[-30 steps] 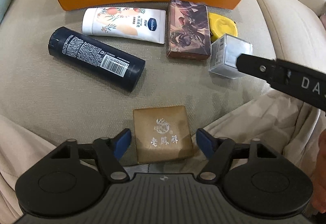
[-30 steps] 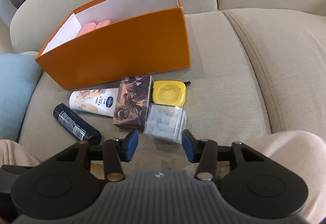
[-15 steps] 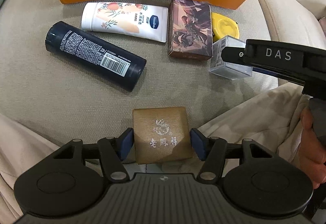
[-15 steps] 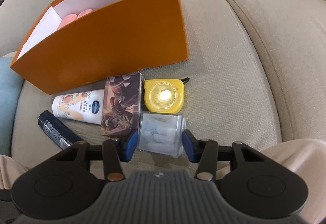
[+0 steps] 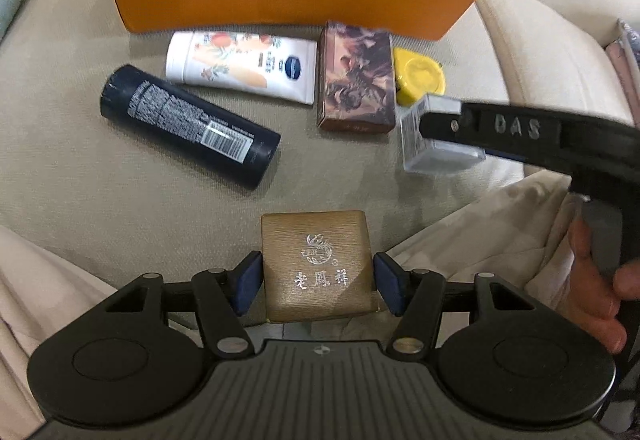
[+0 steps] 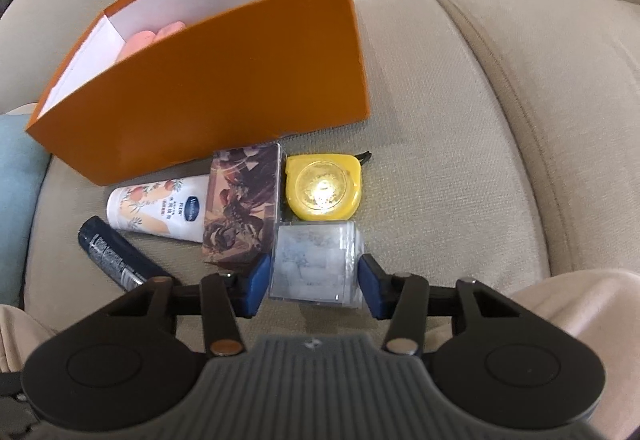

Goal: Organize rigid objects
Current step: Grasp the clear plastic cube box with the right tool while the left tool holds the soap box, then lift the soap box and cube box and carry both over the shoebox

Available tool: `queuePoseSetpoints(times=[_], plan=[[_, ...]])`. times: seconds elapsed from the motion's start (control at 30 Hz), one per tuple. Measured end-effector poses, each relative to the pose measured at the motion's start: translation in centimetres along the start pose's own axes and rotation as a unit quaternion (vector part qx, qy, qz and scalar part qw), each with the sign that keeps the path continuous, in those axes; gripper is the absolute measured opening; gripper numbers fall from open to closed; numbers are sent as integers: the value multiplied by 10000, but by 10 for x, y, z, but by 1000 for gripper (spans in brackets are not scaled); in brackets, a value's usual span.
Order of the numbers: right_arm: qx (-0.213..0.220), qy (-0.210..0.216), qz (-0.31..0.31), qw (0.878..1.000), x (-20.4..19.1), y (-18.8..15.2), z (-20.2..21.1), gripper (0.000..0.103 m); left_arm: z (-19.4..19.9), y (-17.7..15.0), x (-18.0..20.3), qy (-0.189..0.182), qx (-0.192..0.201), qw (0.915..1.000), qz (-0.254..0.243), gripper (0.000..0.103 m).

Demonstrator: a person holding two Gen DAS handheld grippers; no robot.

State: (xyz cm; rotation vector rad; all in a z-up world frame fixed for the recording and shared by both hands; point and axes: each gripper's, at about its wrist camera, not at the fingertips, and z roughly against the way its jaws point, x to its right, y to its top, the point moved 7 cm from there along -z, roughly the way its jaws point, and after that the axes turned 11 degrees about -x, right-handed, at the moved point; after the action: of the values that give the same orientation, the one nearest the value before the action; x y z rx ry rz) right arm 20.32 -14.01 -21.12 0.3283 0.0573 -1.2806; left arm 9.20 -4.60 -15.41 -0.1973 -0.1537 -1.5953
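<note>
— What has the left gripper (image 5: 318, 282) got?

— A tan square box (image 5: 318, 264) with a silver crest and characters on its lid. The blue pads (image 5: 249, 282) sit tight against its left and right sides; the jaws have just been closing and are now clamped on it. It sits at the near edge of the beige sofa cushion (image 5: 80, 168).

— And the right gripper (image 6: 314, 280)?

— Its jaws have also just been closing, and its blue pads (image 6: 258, 282) now press both sides of a clear plastic box (image 6: 314, 266) with pale contents, so it is clamped on that. In the left wrist view the same clear box (image 5: 440, 156) lies to the right, with the right gripper's black finger lying across it and a hand (image 5: 596, 280) on the handle at the right edge.

— What else is on the cushion?

— Just beyond the clear box is a yellow tape measure (image 6: 324, 188). To its left, touching or nearly touching both, lies a brown illustrated box (image 6: 242, 216). Left of that is a white lotion tube (image 6: 156, 210) lying on its side, and nearer, further left, a dark blue bottle (image 6: 114, 258) lying at a slant, apart from the tube.

— And the container?

— An orange box (image 6: 224, 92), open on top with white inner walls, stands at the far side, just behind the row of items. Something pinkish (image 6: 152, 38) lies inside; I cannot tell what. A light blue cushion (image 6: 16, 176) shows at the left edge.
</note>
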Motion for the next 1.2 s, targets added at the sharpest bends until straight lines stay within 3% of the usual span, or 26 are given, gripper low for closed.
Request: queuePoseSetpoints(times=[0.23, 0.3, 0.57, 0.87, 1.2], plan=[[322, 212, 196, 9991, -7, -11, 42, 50, 42, 3, 4, -211, 408, 9989, -55, 69], [436, 279, 274, 9983, -12, -11, 54, 50, 41, 9, 7, -305, 510, 9982, -39, 69], [920, 514, 638, 9924, -33, 2, 104, 50, 102, 38, 13, -527, 1177, 9916, -109, 68], [1391, 715, 900, 9836, -47, 48, 146, 50, 155, 103, 18, -559, 1751, 9826, -261, 68], [1646, 328, 1105, 9796, -48, 131, 138, 49, 127, 205, 19, -604, 1720, 9830, -205, 68]])
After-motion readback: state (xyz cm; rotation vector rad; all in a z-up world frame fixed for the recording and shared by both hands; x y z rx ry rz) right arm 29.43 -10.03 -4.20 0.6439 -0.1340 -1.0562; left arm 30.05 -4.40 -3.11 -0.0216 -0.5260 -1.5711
